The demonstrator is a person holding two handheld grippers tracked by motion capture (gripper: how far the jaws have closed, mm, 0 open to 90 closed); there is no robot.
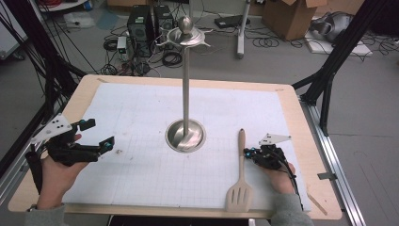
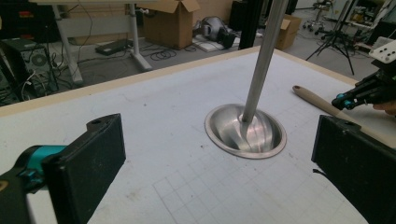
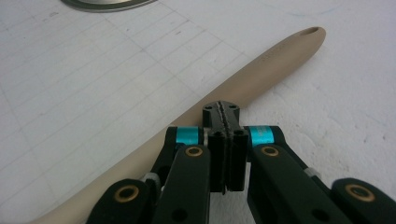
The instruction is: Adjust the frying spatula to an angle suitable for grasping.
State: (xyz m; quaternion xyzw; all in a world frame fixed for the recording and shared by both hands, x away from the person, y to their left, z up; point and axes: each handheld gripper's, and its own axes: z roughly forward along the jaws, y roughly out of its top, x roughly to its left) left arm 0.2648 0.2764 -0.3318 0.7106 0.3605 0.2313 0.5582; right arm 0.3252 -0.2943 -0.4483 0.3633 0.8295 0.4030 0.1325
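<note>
A beige slotted spatula lies flat on the white gridded mat, handle pointing away from me and blade near the front edge. My right gripper is shut with nothing between its jaws, its tips right against the right side of the handle. In the right gripper view the closed jaws sit just before the spatula handle. At the table's left my left gripper is open and holds nothing. Seen from the left gripper view, its jaws stand wide apart, facing the stand and the spatula handle.
A tall metal stand rises from a round dished base at the mat's centre, with a knob and hooks at the top. The base lies ahead of the left gripper. Beyond the table are cables, computers and cardboard boxes.
</note>
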